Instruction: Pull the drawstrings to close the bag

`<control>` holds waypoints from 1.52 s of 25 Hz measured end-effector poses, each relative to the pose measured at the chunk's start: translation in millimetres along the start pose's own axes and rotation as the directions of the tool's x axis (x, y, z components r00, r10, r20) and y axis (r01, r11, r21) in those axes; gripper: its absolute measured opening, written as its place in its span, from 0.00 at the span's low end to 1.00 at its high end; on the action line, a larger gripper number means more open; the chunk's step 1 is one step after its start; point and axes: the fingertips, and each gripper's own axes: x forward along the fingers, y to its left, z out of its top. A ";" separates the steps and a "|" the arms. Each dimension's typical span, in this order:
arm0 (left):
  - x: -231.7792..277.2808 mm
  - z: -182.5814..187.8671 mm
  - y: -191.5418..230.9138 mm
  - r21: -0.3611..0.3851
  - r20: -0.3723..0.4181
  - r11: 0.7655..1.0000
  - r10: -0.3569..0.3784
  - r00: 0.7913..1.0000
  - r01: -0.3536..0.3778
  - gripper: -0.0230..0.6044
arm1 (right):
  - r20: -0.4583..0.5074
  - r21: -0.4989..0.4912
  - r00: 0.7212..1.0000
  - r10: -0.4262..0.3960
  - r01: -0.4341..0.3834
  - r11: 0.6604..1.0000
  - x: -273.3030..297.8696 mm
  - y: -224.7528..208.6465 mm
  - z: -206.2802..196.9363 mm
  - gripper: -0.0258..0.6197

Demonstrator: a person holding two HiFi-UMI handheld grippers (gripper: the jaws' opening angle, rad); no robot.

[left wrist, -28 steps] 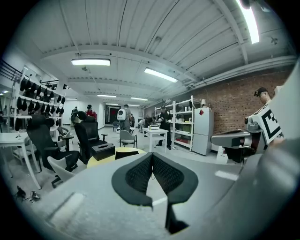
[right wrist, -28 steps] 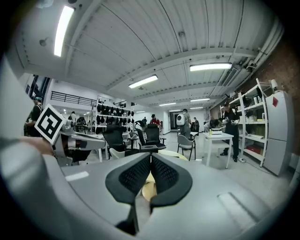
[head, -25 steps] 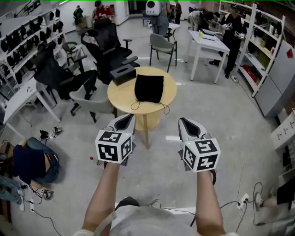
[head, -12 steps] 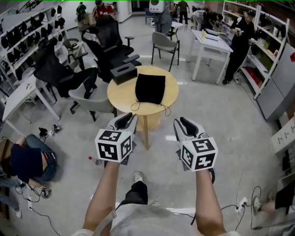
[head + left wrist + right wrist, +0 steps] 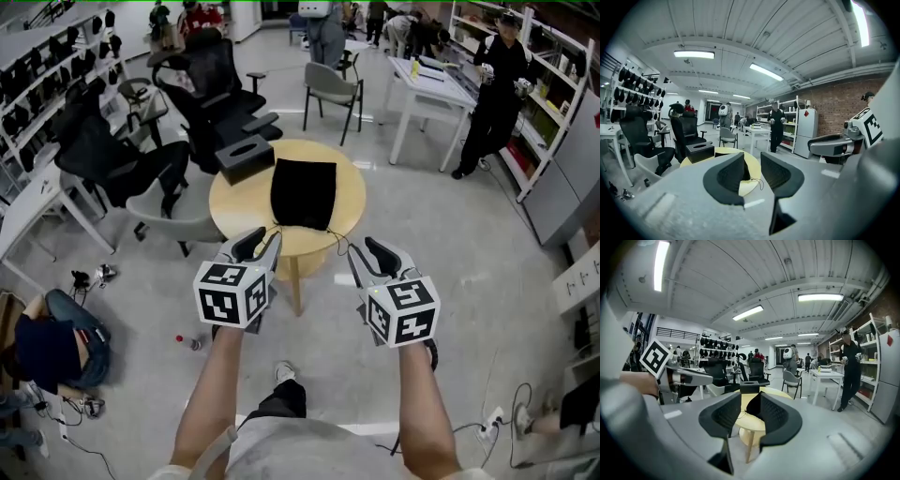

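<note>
Left tongs (image 5: 254,246), right tongs (image 5: 367,254): opening, nothing between either pair. Bag (image 5: 303,194) dead ahead on table (image 5: 234,195), midway; drawstrings (image 5: 335,238) at its near edge, one toward each.

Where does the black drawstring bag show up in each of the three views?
Head view: the bag lies upper centre, on the round table.
Left gripper view: low centre, where only a dark sliver shows.
Right gripper view: just below centre, partly hidden.
Shared landmark: the black box on the same table, also seen in the left gripper view and the right gripper view.
</note>
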 end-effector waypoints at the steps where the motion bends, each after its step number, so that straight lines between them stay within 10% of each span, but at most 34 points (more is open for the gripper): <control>1: 8.5 3.0 5.0 -0.001 -0.001 1.000 -0.004 1.000 0.004 0.22 | -0.004 0.002 1.000 -0.004 0.004 1.000 8.5 -4.3 1.9 0.24; 38: 171.0 11.4 148.7 -0.001 -0.092 0.989 -0.144 0.985 0.145 0.38 | -0.109 -0.025 0.993 -0.038 0.035 0.999 203.7 -49.1 23.7 0.41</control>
